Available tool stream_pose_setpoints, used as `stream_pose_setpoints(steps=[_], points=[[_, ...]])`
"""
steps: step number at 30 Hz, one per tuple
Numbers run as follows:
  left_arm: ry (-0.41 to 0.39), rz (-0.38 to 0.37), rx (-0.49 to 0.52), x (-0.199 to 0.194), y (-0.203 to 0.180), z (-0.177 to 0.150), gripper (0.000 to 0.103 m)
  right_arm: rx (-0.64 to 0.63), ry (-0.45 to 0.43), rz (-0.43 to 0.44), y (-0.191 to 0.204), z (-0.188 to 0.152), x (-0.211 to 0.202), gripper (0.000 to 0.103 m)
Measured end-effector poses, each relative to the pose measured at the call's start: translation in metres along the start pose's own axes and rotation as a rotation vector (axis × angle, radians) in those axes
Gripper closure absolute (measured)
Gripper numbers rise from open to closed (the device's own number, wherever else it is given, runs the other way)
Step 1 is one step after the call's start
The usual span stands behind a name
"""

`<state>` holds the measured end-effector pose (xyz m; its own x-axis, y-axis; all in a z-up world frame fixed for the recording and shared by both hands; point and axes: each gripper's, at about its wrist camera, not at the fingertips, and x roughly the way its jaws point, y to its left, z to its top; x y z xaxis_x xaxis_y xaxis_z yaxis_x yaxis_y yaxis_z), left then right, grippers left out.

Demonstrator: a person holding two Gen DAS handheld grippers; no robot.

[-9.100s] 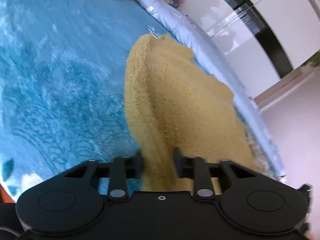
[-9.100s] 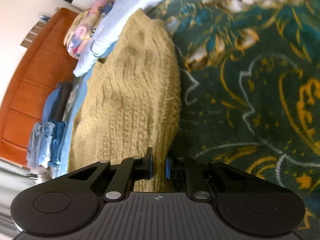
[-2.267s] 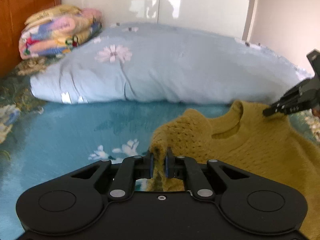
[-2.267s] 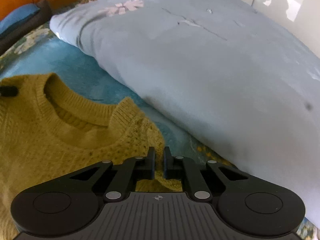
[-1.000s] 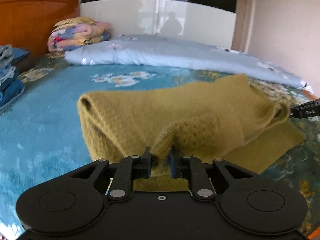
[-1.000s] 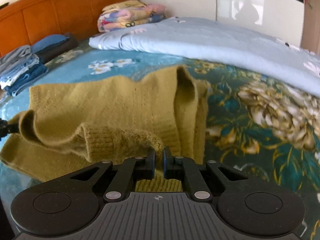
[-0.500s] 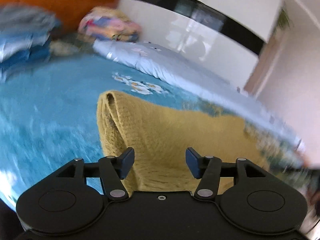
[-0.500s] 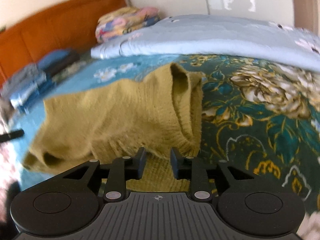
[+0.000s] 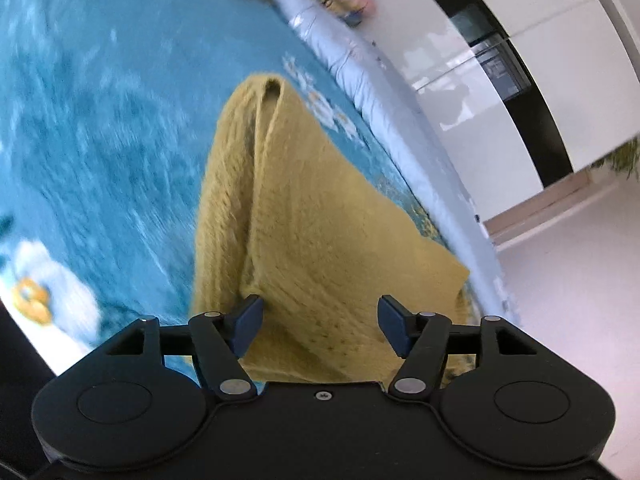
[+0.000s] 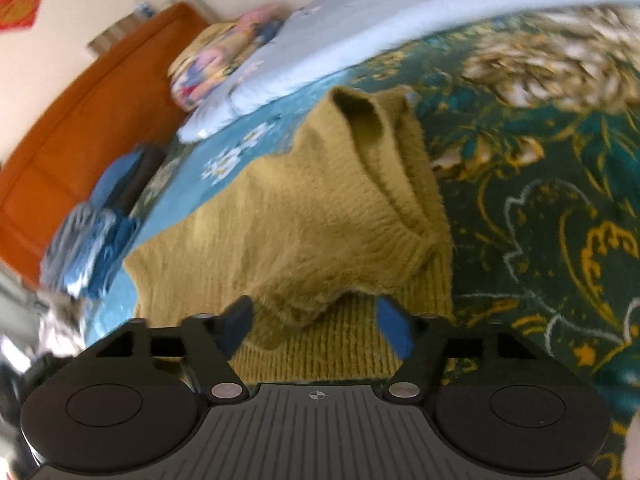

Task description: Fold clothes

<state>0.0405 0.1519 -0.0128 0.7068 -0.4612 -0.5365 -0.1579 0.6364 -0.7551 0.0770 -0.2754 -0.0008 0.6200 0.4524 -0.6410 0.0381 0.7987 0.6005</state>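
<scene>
Orange headboard (image 10: 76,120) and sweater (image 10: 320,216): right view only.

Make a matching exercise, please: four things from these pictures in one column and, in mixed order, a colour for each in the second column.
Things:
1. sweater
2. headboard
3. duvet
4. claw pads

Colours:
A. pale blue
B. mustard yellow
C. dark blue
D. orange-brown

Pairs: 1-B, 2-D, 3-A, 4-C
</scene>
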Motion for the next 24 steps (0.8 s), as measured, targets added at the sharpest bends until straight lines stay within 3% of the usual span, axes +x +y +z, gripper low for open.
stream_pose_setpoints(steps=[6, 13, 18, 21, 24], points=[[0.098, -0.038, -0.264, 0.026, 0.017, 0.007, 0.040, 0.211, 0.039, 0.007, -0.016, 0.003, 0.016, 0.036], [0.150, -0.047, -0.404, 0.051, 0.023, 0.013, 0.041, 0.421, 0.054, 0.084, -0.033, 0.007, 0.030, 0.046], [0.162, -0.029, -0.495, 0.060, 0.027, 0.018, 0.042, 0.482, 0.081, 0.075, -0.037, 0.008, 0.050, 0.070], [0.150, -0.016, -0.501, 0.061, 0.024, 0.018, 0.051, 0.480, 0.113, 0.049, -0.035, 0.010, 0.060, 0.086], [0.139, -0.006, -0.471, 0.061, 0.021, 0.019, 0.075, 0.438, 0.127, 0.062, -0.027, 0.014, 0.063, 0.093]])
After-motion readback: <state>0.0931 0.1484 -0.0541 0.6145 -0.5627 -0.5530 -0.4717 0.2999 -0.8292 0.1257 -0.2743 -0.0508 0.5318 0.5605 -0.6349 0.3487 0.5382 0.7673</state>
